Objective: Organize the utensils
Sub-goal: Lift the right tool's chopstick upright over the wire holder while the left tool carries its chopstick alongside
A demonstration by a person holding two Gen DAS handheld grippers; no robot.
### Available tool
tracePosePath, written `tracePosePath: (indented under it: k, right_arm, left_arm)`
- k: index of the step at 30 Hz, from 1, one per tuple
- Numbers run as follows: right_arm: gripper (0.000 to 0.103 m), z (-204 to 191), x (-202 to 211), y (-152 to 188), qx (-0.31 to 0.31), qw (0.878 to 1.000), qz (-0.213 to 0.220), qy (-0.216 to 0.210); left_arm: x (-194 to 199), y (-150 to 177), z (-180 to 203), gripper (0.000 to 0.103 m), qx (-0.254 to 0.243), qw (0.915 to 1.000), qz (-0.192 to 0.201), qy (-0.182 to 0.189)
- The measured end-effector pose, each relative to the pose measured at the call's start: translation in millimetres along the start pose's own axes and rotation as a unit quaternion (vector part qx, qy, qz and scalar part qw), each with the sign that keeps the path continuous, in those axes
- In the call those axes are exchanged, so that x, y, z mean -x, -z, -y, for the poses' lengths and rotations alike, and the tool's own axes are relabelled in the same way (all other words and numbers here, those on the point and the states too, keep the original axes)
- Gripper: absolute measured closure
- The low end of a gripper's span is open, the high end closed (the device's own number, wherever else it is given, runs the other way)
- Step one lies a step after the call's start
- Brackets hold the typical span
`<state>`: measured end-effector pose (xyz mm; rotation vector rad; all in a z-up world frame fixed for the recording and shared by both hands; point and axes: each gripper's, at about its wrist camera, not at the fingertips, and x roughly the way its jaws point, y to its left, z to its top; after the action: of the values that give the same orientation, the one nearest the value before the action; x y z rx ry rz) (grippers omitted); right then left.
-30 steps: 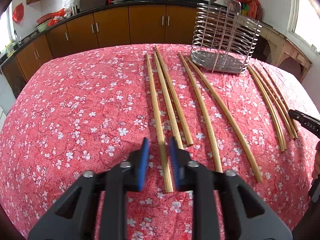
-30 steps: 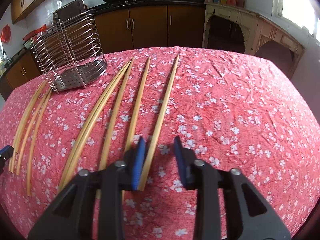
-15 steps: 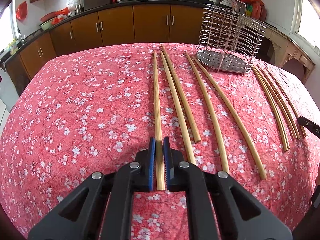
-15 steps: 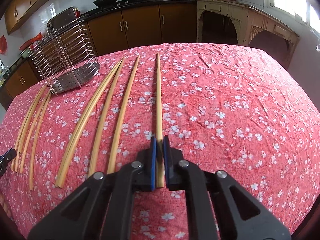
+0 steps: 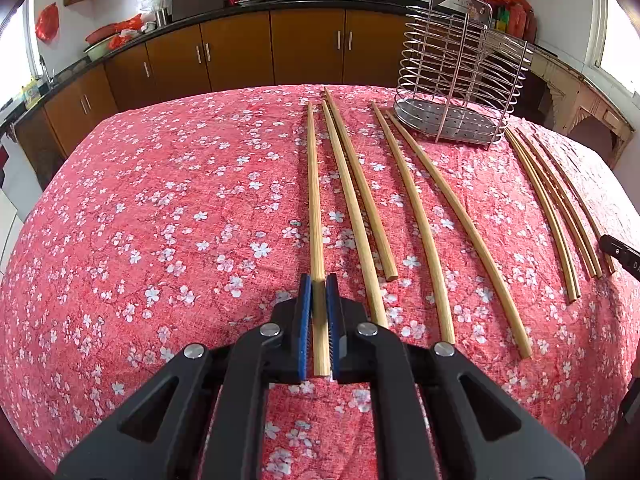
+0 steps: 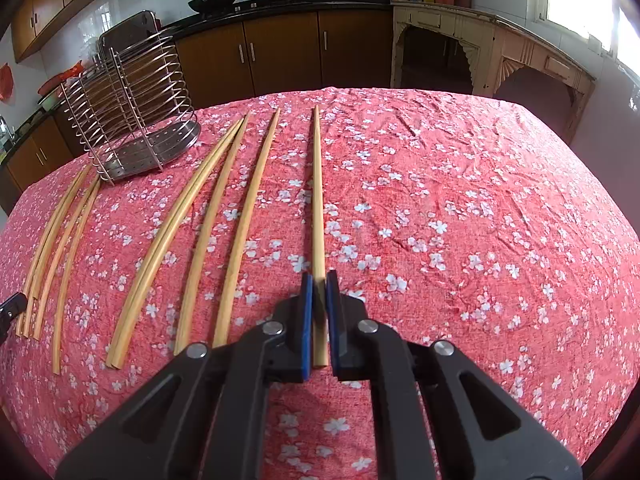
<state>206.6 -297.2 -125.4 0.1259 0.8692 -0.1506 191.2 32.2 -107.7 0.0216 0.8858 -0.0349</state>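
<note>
Several long wooden chopsticks lie in rows on a red flowered tablecloth (image 5: 168,216). In the left wrist view my left gripper (image 5: 319,284) is shut on the near end of the leftmost chopstick (image 5: 314,200), which runs straight away from me. In the right wrist view my right gripper (image 6: 319,280) is shut on the near end of the rightmost chopstick (image 6: 317,184). A wire utensil holder (image 5: 460,80) with a perforated steel base stands at the back of the table, seen also in the right wrist view as the wire utensil holder (image 6: 132,108).
Other chopsticks (image 5: 424,216) lie beside the held ones, with a further bunch of chopsticks (image 6: 60,240) at the left of the right wrist view. The other gripper's black tip (image 5: 620,250) shows at the right edge. Brown cabinets (image 5: 240,52) and a counter with pans stand behind.
Both grippers went from open to shut, each closing on the near end of a chopstick. Both held chopsticks now point straight away from the cameras.
</note>
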Motion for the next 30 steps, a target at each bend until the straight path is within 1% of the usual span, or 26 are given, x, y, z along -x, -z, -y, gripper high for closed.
tracePosePath:
  k: [4,6,8,11,12,15,20,24,30]
  right_arm:
    - [0.095,0.0,0.9,-1.7,0.006,1.0,0.002,-0.006]
    - [0.095,1.0,12.4,0.7,0.014,1.0,0.02,-0.004]
    - [0.095,3.0,32.6,1.8,0.02,0.999,0.049,-0.007]
    - [0.095,7.6,58.9,-0.8,0.023,0.996,0.082,-0.008]
    - [0.095,10.3,69.5,-2.8,0.022,0.995,0.096,-0.01]
    - [0.095,17.1,93.3,-8.5,0.016,0.991,0.13,-0.013]
    - [0.095,21.9,124.2,-22.2,0.008,0.984,0.178,-0.022]
    - [0.095,22.1,138.9,-34.1,0.002,0.977,0.209,-0.031]
    - [0.095,27.0,153.8,-55.4,-0.018,0.97,0.237,-0.052]
  left_arm:
    - [1.5,0.4,-4.3,0.096,0.007,0.9999,0.003,0.007]
    - [8.0,2.4,-7.0,0.096,0.01,0.9998,0.013,0.006]
    - [22.9,4.9,-10.2,0.096,0.009,0.9993,0.035,0.012]
    - [47.3,3.8,-12.5,0.096,0.001,0.9972,0.073,0.017]
    - [59.3,2.1,-13.6,0.096,-0.002,0.9955,0.093,0.018]
    - [85.2,-3.6,-17.6,0.096,-0.001,0.9907,0.134,0.025]
    - [117.4,-20.7,-26.1,0.096,0.018,0.9815,0.187,0.035]
    - [131.9,-35.5,-33.1,0.096,0.035,0.9758,0.213,0.037]
    - [138.4,-58.3,-38.8,0.096,0.046,0.9731,0.224,0.033]
